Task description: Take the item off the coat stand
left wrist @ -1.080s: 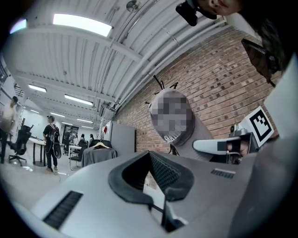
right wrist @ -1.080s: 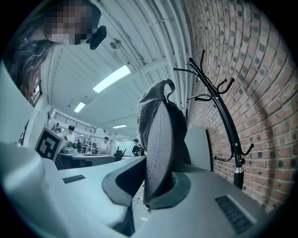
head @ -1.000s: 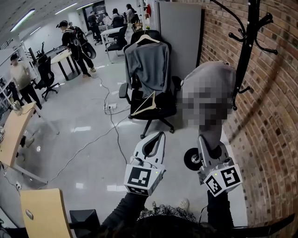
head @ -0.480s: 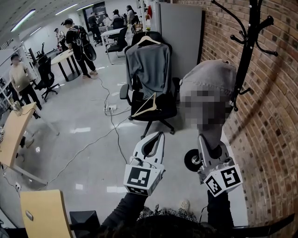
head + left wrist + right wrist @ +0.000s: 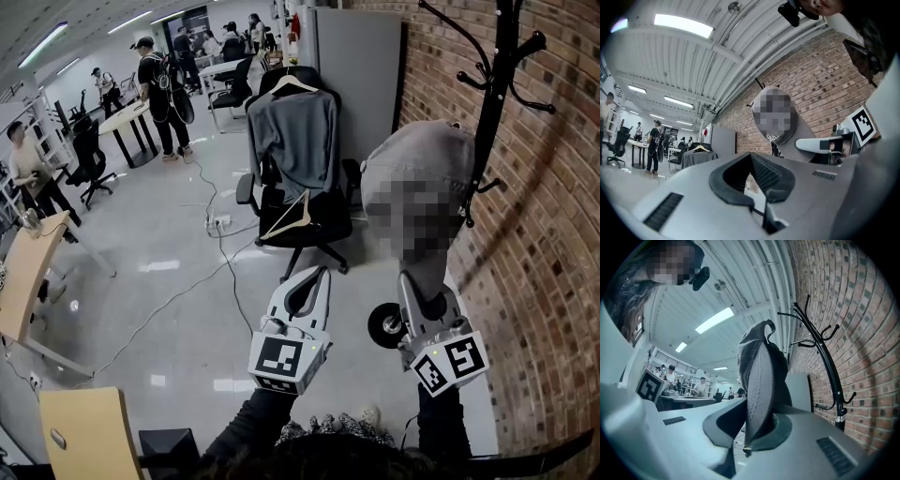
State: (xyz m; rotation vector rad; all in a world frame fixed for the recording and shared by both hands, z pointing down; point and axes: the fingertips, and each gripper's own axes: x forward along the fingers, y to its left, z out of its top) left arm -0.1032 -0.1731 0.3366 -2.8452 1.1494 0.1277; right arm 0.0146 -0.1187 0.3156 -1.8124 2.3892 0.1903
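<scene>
A grey cap point(image 5: 422, 155) stands upright in my right gripper point(image 5: 412, 281), whose jaws are shut on its brim point(image 5: 759, 380). Its crown rises just left of the black coat stand point(image 5: 497, 94) by the brick wall. In the right gripper view the cap point(image 5: 761, 357) sits apart from the stand's hooks point(image 5: 820, 341), which lie to its right. My left gripper point(image 5: 319, 277) hovers beside the right one, a little to its left, shut with nothing in it. Seen from the left gripper view point(image 5: 752, 176), the cap point(image 5: 787, 136) is ahead and to the right.
A black office chair point(image 5: 309, 225) carries a grey sweater on a hanger point(image 5: 295, 131) and a wooden hanger point(image 5: 291, 216) on its seat. A grey cabinet point(image 5: 356, 66) stands behind. A wheel point(image 5: 386, 323) and cables point(image 5: 225, 253) lie on the floor. People and desks fill the back left.
Both grippers and the cap keep their places. The people at the back have walked on, and the view has shifted slightly.
</scene>
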